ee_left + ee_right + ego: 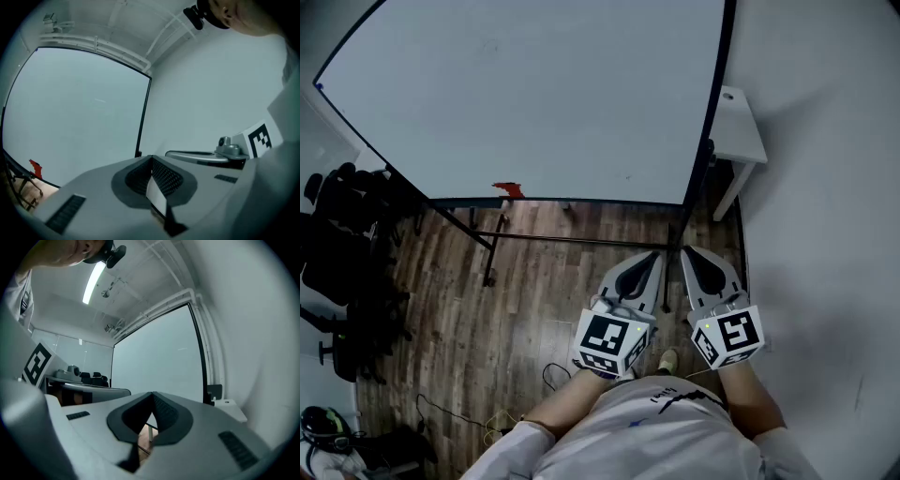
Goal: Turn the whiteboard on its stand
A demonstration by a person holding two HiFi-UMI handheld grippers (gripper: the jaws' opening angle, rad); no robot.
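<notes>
The big whiteboard [525,94] fills the upper part of the head view, its face tilted within a black frame on a black stand [692,202]. Both grippers hover side by side over the wooden floor, pointing at the board's lower right corner and short of touching it. My left gripper [657,255] is shut, with nothing between its pads. My right gripper [685,251] is also shut and empty. From the left gripper view, the whiteboard [79,112] lies ahead to the left of the closed left gripper [151,159]. The right gripper view puts the whiteboard [157,362] straight beyond the closed right gripper [153,394].
A small red object [508,189] sits at the board's lower edge. A white side table [739,127] stands against the wall just right of the stand. Black office chairs [347,244] crowd the left side. Cables [487,422] trail over the floor near my feet.
</notes>
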